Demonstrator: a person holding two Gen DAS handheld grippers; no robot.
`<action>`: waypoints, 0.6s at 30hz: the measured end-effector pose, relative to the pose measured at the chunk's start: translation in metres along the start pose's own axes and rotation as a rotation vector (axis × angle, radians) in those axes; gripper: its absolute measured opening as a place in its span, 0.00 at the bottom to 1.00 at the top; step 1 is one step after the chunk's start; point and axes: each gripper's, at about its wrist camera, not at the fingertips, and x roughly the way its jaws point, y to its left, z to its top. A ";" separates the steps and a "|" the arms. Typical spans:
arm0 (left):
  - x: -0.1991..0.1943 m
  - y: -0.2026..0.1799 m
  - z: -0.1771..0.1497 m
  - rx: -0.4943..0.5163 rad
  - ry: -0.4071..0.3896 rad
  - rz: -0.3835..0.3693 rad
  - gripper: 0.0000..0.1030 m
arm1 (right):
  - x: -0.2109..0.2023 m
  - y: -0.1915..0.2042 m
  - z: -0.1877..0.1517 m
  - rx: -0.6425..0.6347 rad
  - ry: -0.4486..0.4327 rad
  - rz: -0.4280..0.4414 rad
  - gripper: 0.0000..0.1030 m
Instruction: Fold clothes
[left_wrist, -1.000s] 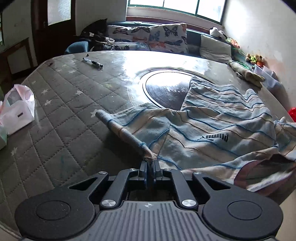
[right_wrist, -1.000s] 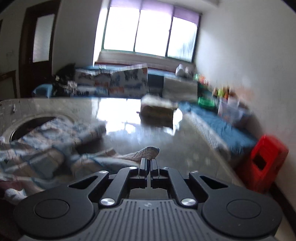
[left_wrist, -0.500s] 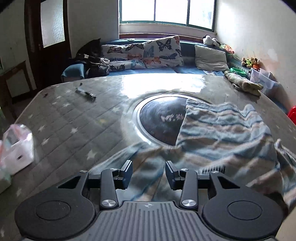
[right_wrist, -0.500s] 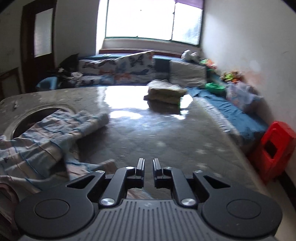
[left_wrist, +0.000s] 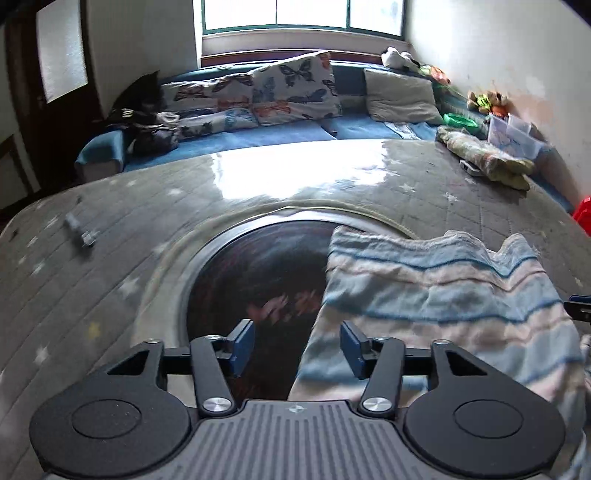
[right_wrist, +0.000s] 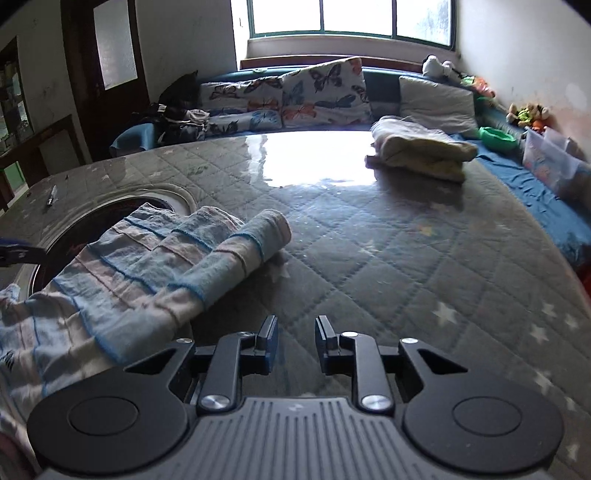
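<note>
While its jaws have just been opening with nothing between them, the left hand-held gripper (left_wrist: 297, 347) hangs spread over the dark round inset (left_wrist: 258, 280) of the grey quilted bench (right_wrist: 406, 258). The right hand-held gripper (right_wrist: 295, 345), jaws parted and likewise just opening on nothing, hovers beside the blue-and-pink striped knit garment (right_wrist: 147, 280), which lies crumpled on the bench, one sleeve (right_wrist: 255, 236) stretched outward.

no readable text, labels, brands or numbers, marks too blurred to make out
</note>
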 end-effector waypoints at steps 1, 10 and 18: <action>0.009 -0.005 0.004 0.015 0.003 -0.004 0.56 | 0.006 0.000 0.002 0.005 0.005 0.010 0.23; 0.060 -0.011 0.016 0.032 0.034 -0.013 0.39 | 0.025 0.006 0.019 0.011 -0.005 0.058 0.28; 0.036 -0.008 0.013 0.040 -0.044 -0.023 0.01 | 0.010 0.035 0.041 -0.041 -0.096 0.130 0.28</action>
